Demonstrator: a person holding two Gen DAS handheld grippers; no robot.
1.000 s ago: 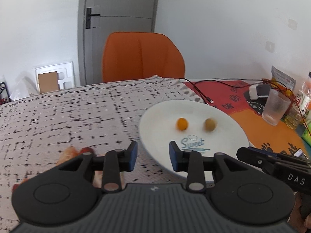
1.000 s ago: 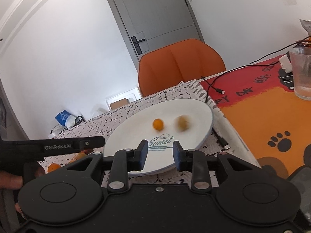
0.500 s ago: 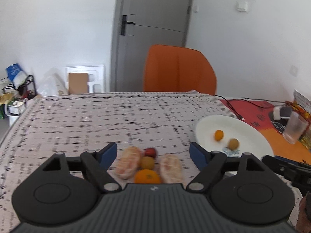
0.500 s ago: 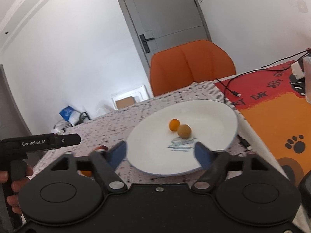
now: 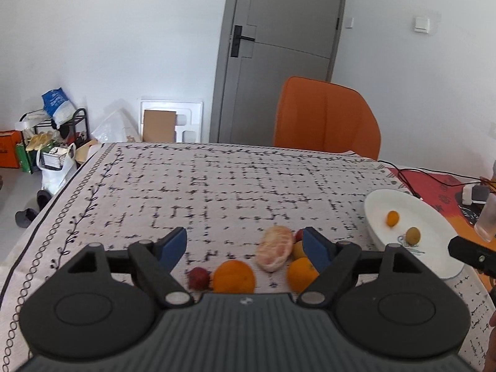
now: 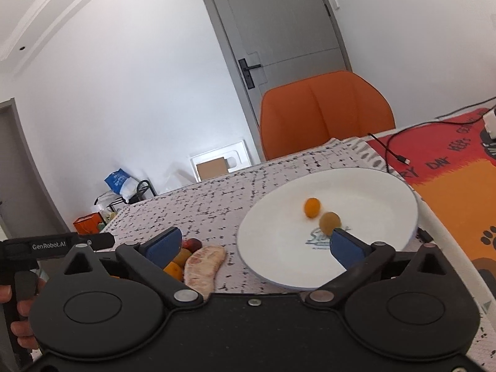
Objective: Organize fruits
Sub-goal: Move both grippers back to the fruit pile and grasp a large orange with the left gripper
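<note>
Left wrist view: left gripper (image 5: 245, 243) spread wide, empty, over loose fruit on the patterned tablecloth (image 5: 217, 192): round orange (image 5: 234, 276), peeled pale citrus (image 5: 275, 251), small red fruit (image 5: 198, 277).
Right wrist view: right gripper (image 6: 254, 246) spread, empty; white round plate (image 6: 279, 248) holds a small orange fruit (image 6: 311, 207) and a small yellow-brown fruit (image 6: 330, 221).
Progress: two plated, most remain.

White walls (image 5: 124, 46) are enclosing the room; daylight is falling evenly across them. A grey door (image 5: 288, 49) with a black handle (image 5: 240, 40) is standing shut in the far wall. An orange chair (image 5: 325, 117) is sitting at the far edge of the table (image 5: 217, 186), which is wearing a pale cloth with dark broken-line print. A white foam packing tray (image 5: 170, 119) is leaning against the wall left of the door. A black wire rack (image 5: 52, 130) with bags is crowding the left corner. Recessed lights are showing in the ceiling (image 6: 55, 9).
</note>
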